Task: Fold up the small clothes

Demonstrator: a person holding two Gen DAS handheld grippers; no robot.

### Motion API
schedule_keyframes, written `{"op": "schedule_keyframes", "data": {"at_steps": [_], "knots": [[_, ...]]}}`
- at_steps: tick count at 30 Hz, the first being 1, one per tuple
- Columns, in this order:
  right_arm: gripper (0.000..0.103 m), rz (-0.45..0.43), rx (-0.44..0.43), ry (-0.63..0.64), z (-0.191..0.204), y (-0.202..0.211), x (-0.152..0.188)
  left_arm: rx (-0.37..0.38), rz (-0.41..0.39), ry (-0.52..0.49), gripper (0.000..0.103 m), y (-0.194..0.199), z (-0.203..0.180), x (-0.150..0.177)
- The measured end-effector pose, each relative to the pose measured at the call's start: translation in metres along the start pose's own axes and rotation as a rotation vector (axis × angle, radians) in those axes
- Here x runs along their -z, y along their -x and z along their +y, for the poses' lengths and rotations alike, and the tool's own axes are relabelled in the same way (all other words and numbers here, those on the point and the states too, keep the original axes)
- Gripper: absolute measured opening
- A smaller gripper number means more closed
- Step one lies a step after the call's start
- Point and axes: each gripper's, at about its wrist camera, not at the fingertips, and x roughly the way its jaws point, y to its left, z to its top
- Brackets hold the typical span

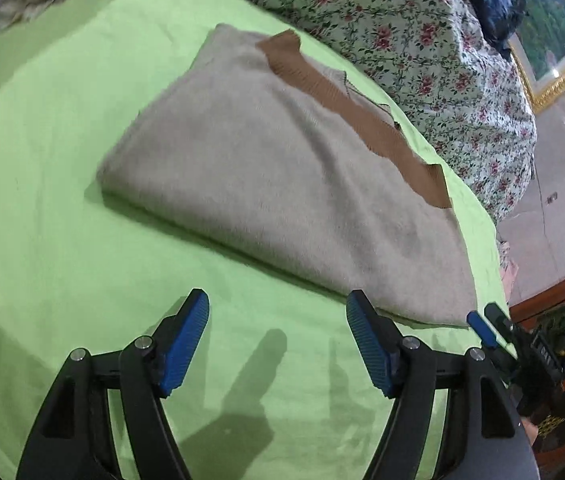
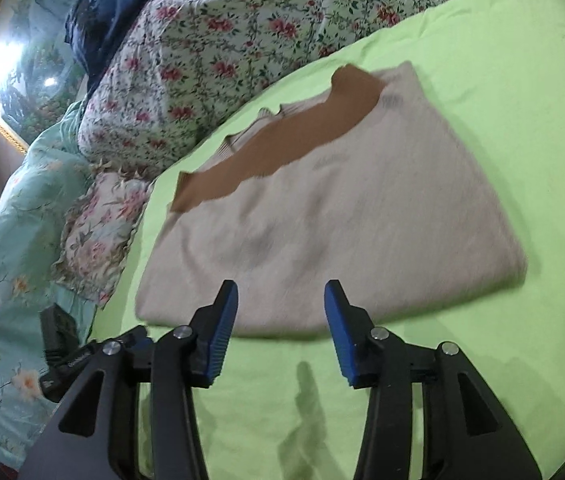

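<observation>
Lying folded on green sheet (image 1: 42,200) — beige garment (image 1: 266,184); floral quilt (image 1: 402,40) behind; both grippers agape, empty.

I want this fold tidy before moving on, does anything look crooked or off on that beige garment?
Mostly neat: the beige garment lies folded flat on the green sheet. One oddity: its brown ribbed band runs unevenly along the far edge, with wavy edges and loose threads showing in the left view. Both grippers are open, touching nothing.

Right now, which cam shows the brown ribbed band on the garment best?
Left wrist: the brown ribbed band runs sharp and unbroken along the beige garment, ribbing visible. Right wrist shows it blurrier, no ribbing.
</observation>
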Motion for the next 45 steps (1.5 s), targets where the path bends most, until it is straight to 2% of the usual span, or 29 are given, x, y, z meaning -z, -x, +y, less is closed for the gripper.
{"op": "schedule_keyframes", "data": {"at_steps": [3,6,9,17,19,20,21,22,23,25,27,30,34,36,37,38,40,45], "knots": [[0.047,0.009,-0.005,0.005,0.005,0.003,0.007,0.029,-0.002,0.034,0.074,-0.005,-0.001,0.0],[0.047,0.009,-0.011,0.004,0.008,0.005,0.008,0.029,-0.02,0.062,0.08,-0.012,-0.003,-0.005],[0.047,0.009,-0.012,0.002,0.01,0.004,0.007,0.031,-0.039,0.098,0.082,-0.022,-0.001,-0.013],[0.048,0.02,-0.002,0.021,0.01,-0.003,-0.01,-0.064,-0.138,0.171,0.08,-0.037,0.019,-0.072],[0.048,0.017,0.001,0.021,0.007,-0.007,-0.019,-0.099,-0.159,0.163,0.073,-0.04,0.02,-0.085],[0.048,0.015,0.001,0.018,0.004,-0.009,-0.025,-0.12,-0.17,0.149,0.06,-0.042,0.019,-0.091],[0.048,0.014,0.001,0.015,0.002,-0.011,-0.03,-0.13,-0.174,0.134,0.041,-0.045,0.016,-0.096],[0.048,0.013,0.0,0.013,-0.001,-0.014,-0.036,-0.131,-0.175,0.118,0.03,-0.046,0.014,-0.101],[0.048,0.013,-0.004,0.012,-0.003,-0.016,-0.041,-0.117,-0.182,0.103,0.012,-0.045,0.01,-0.105],[0.048,0.017,-0.007,0.013,-0.007,-0.02,-0.053,-0.131,-0.221,0.058,0.012,-0.037,-0.005,-0.107],[0.048,0.025,-0.018,0.013,-0.012,-0.023,-0.064,-0.135,-0.264,-0.047,0.01,-0.028,-0.035,-0.106],[0.048,0.055,-0.066,0.001,-0.02,-0.027,-0.084,-0.083,-0.287,-0.2,0.01,-0.018,-0.091,-0.098],[0.048,0.104,-0.164,-0.04,-0.028,-0.035,-0.107,0.0,-0.24,-0.386,0.01,-0.031,-0.162,-0.076],[0.048,0.153,-0.229,-0.055,-0.031,-0.045,-0.116,0.011,-0.202,-0.453,0.01,-0.05,-0.185,-0.063],[0.051,0.174,-0.248,-0.06,-0.032,-0.051,-0.12,0.012,-0.181,-0.478,0.01,-0.06,-0.192,-0.057],[0.059,0.204,-0.269,-0.069,-0.033,-0.06,-0.123,0.012,-0.158,-0.493,0.01,-0.072,-0.197,-0.051],[0.066,0.235,-0.295,-0.098,-0.036,-0.075,-0.126,0.023,-0.118,-0.501,0.01,-0.085,-0.199,-0.044],[0.066,0.371,-0.322,-0.118,-0.027,-0.137,-0.133,0.041,-0.1,-0.491,0.01,-0.088,-0.191,-0.041]]}}
